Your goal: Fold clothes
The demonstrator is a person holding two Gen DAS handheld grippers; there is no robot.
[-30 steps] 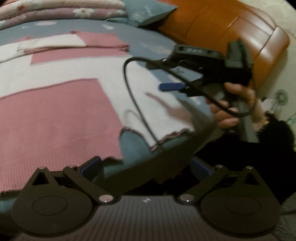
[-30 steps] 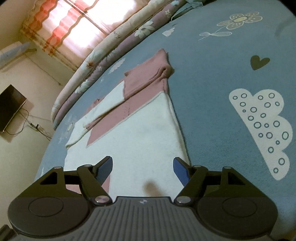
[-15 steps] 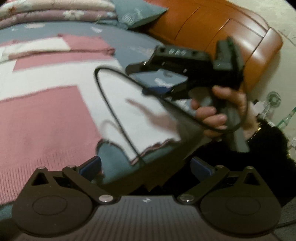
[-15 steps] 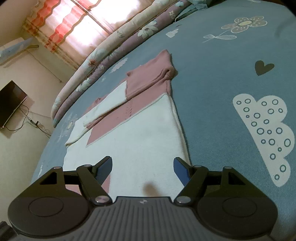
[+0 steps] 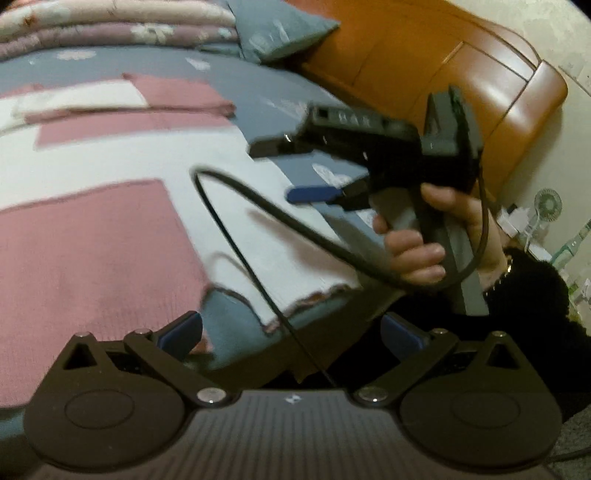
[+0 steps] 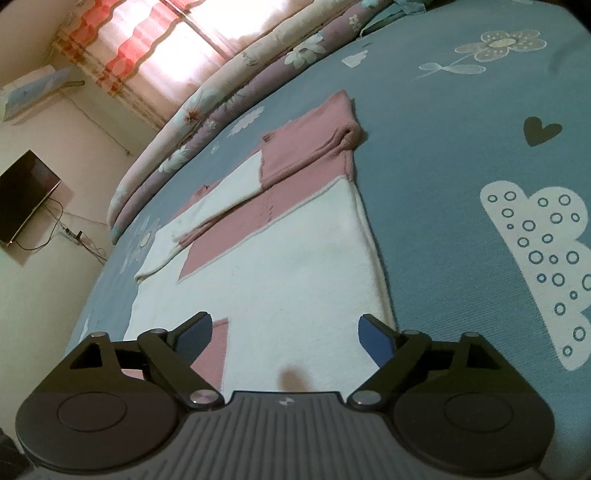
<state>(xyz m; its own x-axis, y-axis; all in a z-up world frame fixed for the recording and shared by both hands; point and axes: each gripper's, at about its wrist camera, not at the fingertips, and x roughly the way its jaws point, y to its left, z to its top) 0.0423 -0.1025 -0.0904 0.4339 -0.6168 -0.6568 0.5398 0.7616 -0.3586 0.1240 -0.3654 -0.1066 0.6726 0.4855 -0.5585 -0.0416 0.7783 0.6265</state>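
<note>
The pink-and-white sweater (image 6: 280,258) lies flat on my blue bed sheet (image 6: 443,166), sleeves folded across its far end; my right gripper (image 6: 286,332) hangs over its near edge, jaws spreading, nothing between; my left gripper (image 5: 291,330) is spread wide, empty

- The bed (image 6: 443,122) carries everything; its cover is a blue-grey sheet printed with a white flower, a dark heart and a white cloud dotted with rings.
- A pink-and-white sweater (image 6: 280,266) lies flat on the sheet, to the left of the cloud print, with a sleeve folded across its upper part.
- Beyond the sweater, a rolled floral quilt (image 6: 236,92) in cream and mauve lies along the far edge of the bed.
- A blue-grey pillow (image 5: 280,29) rests just beside the quilt's end, against the orange wooden headboard (image 5: 443,81).
</note>
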